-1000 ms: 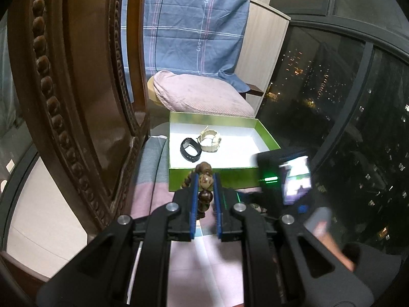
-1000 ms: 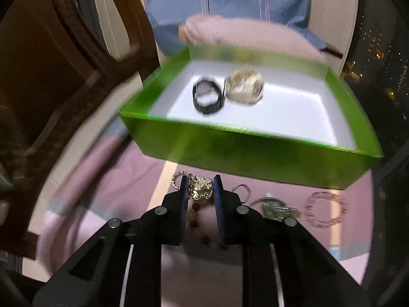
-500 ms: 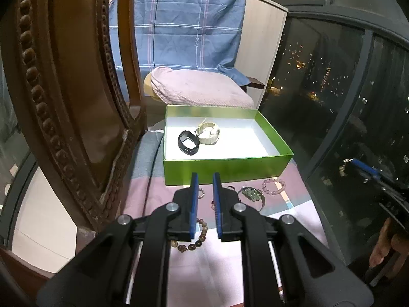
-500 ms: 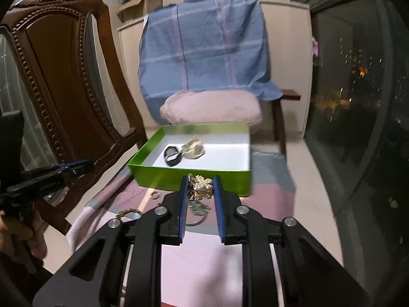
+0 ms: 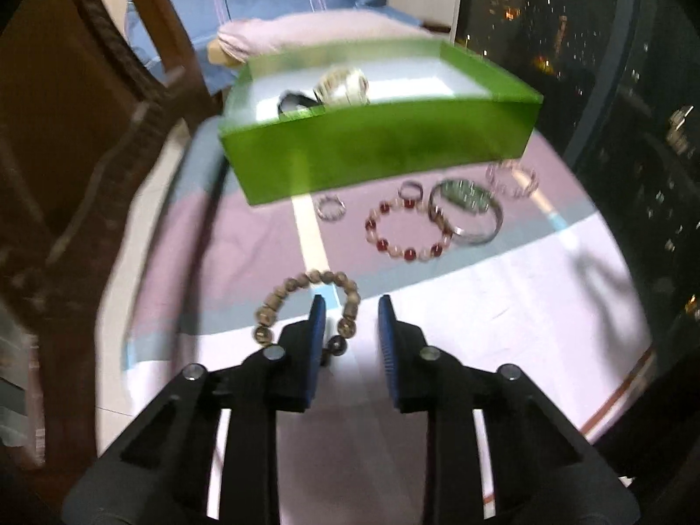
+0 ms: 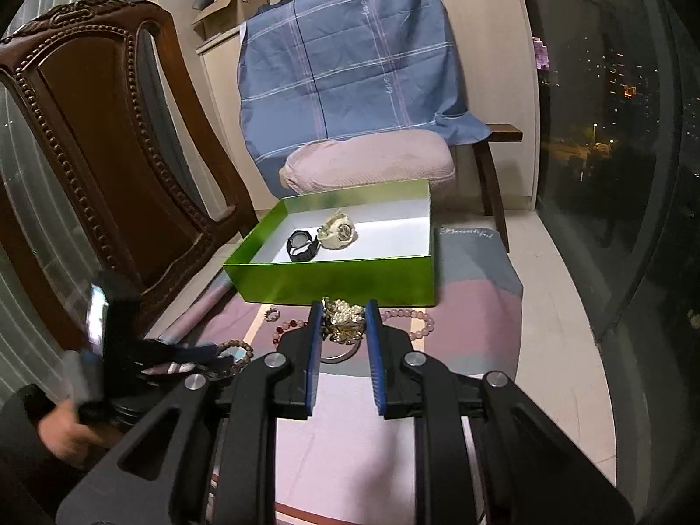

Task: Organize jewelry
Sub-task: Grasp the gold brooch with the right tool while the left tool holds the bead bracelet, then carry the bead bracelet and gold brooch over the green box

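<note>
A green box (image 5: 380,148) (image 6: 341,280) holds a black watch (image 6: 302,245) and a cream watch (image 6: 337,232). On the cloth in front lie a wooden bead bracelet (image 5: 306,306), a red-and-white bead bracelet (image 5: 409,232), a silver bangle (image 5: 466,212), a pale pink bracelet (image 5: 512,177) and small rings (image 5: 330,208). My left gripper (image 5: 352,319) is open just above the wooden bracelet, its left finger inside the loop. My right gripper (image 6: 343,323) is shut on a gold pearl brooch (image 6: 345,319), held above the cloth before the box.
A carved wooden chair (image 6: 109,153) stands at the left. A pink cushion (image 6: 372,166) and a blue plaid cloth (image 6: 350,65) are behind the box. A dark window (image 6: 612,131) runs along the right. The left gripper shows at lower left in the right wrist view (image 6: 183,358).
My left gripper dropped the wooden bracelet, then came down low over it and opened. My right gripper lifted the brooch back from the cloth and holds it still shut.
</note>
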Demonstrator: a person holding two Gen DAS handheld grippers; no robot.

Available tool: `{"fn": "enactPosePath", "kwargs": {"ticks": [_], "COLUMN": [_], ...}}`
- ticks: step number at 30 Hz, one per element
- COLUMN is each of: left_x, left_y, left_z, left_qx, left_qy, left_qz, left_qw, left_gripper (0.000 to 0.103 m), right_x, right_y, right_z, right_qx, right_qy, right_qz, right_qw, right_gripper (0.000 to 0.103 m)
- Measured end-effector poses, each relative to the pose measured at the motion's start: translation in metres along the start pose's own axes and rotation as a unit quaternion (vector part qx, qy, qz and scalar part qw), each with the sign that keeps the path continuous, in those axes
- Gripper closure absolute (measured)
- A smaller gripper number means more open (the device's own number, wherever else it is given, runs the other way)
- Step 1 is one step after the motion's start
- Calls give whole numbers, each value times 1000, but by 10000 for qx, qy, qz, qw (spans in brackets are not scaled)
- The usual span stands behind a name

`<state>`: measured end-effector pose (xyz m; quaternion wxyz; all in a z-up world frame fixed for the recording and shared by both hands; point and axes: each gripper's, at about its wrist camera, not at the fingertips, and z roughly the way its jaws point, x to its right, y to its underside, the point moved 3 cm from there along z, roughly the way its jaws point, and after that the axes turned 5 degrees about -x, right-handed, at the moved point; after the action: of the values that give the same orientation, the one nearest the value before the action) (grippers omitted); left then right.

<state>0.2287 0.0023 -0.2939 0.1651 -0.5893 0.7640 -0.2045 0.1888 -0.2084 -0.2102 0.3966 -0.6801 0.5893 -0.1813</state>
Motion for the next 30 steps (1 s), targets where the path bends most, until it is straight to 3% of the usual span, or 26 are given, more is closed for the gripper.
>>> {"fn": "enactPosePath", "kwargs": {"ticks": [2,4,7,10,15,22,26,30], "left_x": [3,2,-1,2,-5,-13,-12,-9], "left_y": [3,3,0,1,-9,-9,-4,-8], "left_z": [14,17,16,19,-26,-109,-117,-111], "left_qx": [-184,-51,-163,-158,443,1501,1604,1470], "left_qy": [-87,-117,21,-15,343,692,666,677], "left_qz": [63,39,-102,-90,-431,-832,-884,-904], "left_qw": [9998,9999,9998,9998,9975,9827,9808,9827], "left_gripper": [80,81,93,93,93,93,93,93], "right_x": [-1,-1,0,-1,-2,-7,-12,-12], "right_y": [1,2,3,4,5,8,8,9], "right_z": [-1,-2,-4,-3,-3,-2,-1,4], "right_qx": [-11,-27,-39,-59,-16,184,303,229], "right_qy": [-28,-64,-98,-104,-93,11,178,239], "right_qz": [-24,-36,-57,-79,-79,-147,-255,-236], "right_qw": [10000,10000,9999,9999,9999,9997,9991,9992], "right_gripper": [83,83,83,83,83,83,83,83]}}
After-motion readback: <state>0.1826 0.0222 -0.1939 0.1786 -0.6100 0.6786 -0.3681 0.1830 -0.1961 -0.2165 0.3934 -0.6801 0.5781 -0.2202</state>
